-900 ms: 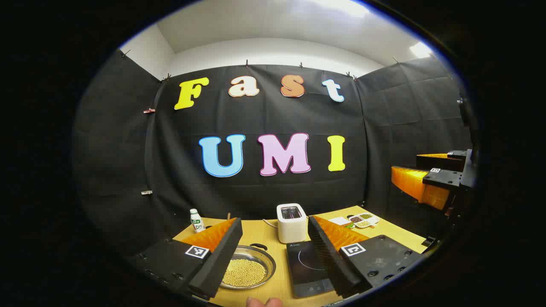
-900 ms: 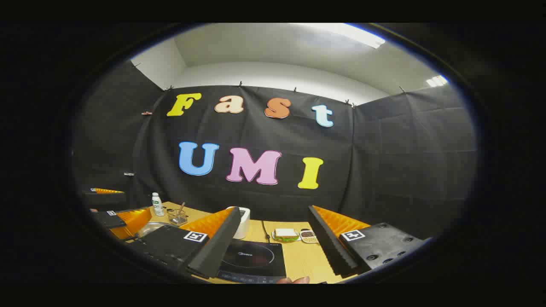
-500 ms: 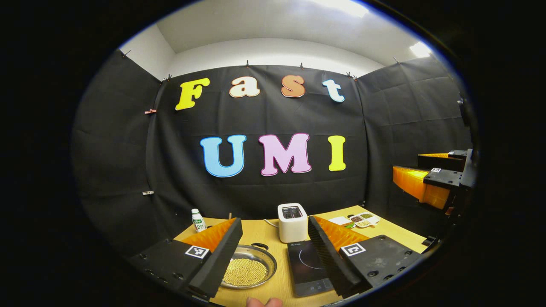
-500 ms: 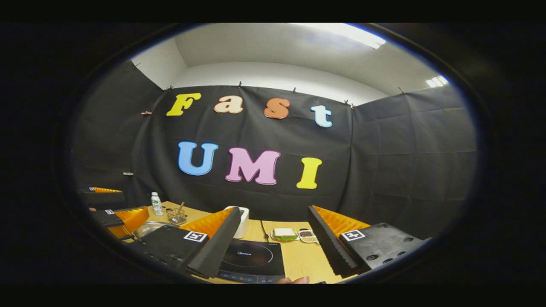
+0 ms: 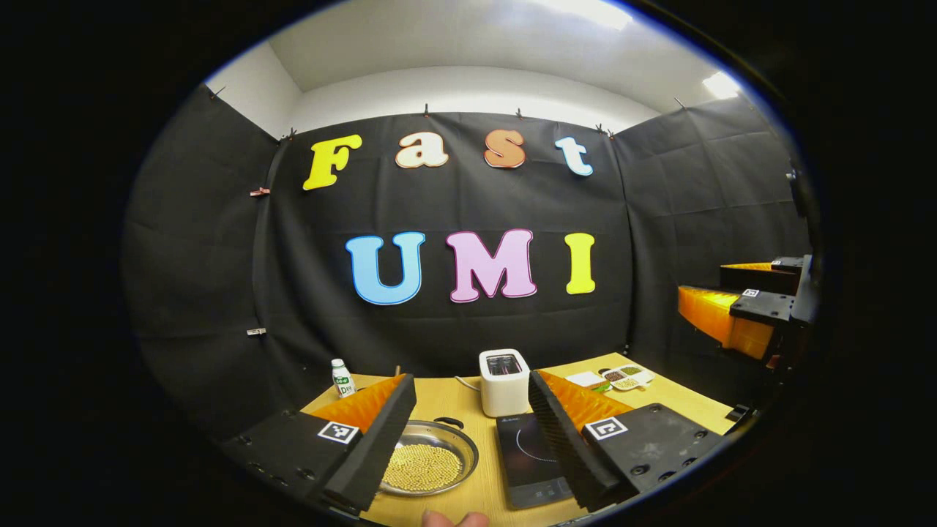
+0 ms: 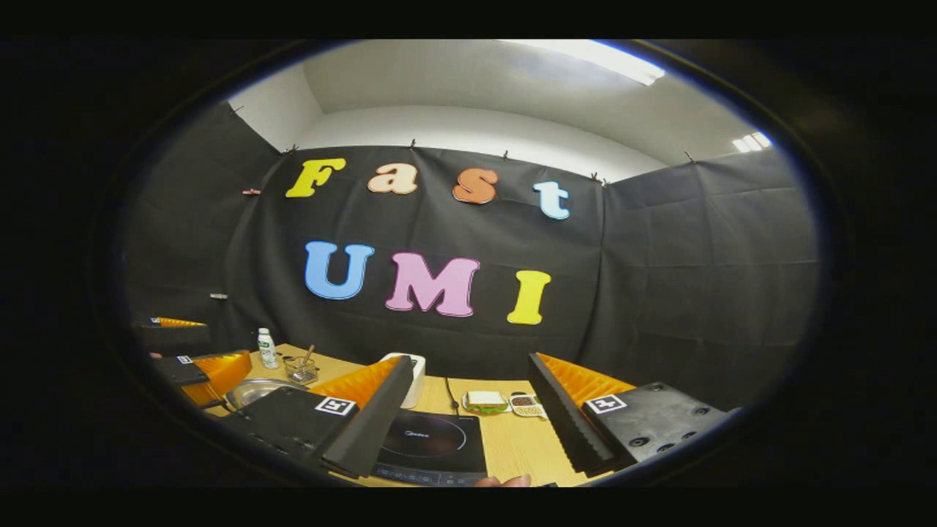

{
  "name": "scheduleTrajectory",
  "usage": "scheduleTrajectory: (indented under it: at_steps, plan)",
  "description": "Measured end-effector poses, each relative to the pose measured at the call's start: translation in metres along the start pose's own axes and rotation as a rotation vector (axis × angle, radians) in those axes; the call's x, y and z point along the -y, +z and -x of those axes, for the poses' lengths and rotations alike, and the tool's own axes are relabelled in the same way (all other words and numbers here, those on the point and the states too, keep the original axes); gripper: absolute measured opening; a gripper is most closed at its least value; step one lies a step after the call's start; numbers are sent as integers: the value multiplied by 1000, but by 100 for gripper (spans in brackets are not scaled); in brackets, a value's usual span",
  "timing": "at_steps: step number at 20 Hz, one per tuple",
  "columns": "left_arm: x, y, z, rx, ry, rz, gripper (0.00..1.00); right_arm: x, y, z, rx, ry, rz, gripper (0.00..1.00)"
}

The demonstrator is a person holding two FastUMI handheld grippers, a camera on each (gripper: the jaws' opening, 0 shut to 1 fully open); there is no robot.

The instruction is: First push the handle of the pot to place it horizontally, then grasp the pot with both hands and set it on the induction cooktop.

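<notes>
The silver pot holds small yellow grains, the induction cooktop is glossy black with a thin white ring, the toaster is white, the small bottle is white with a green label, and the worktop is light yellow wood.

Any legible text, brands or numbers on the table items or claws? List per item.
None legible.
Bottle label: too small.
Induction cooktop brand mark: blurred.
Square markers on left claw and right claw: patterns, no words.
</notes>
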State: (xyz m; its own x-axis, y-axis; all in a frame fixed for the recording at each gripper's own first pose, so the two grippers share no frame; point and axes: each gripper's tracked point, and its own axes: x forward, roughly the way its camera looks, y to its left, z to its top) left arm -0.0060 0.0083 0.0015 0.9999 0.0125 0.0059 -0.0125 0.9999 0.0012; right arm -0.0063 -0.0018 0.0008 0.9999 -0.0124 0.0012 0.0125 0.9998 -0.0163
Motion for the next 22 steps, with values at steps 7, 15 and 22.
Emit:
scheduleTrajectory:
  at_steps: [7, 15, 22]
  plan:
    - [7, 7, 3, 18, -47, -22, 44, -2, -2, -1, -1, 2, 12, 98]
    - [19, -71, 8, -276, -188, -15, 5, -10, -11, -4, -20, 23, 27, 98]
    - [2, -195, 33, -682, -228, -15, 5, -7, -21, -5, -47, 19, 14, 98]
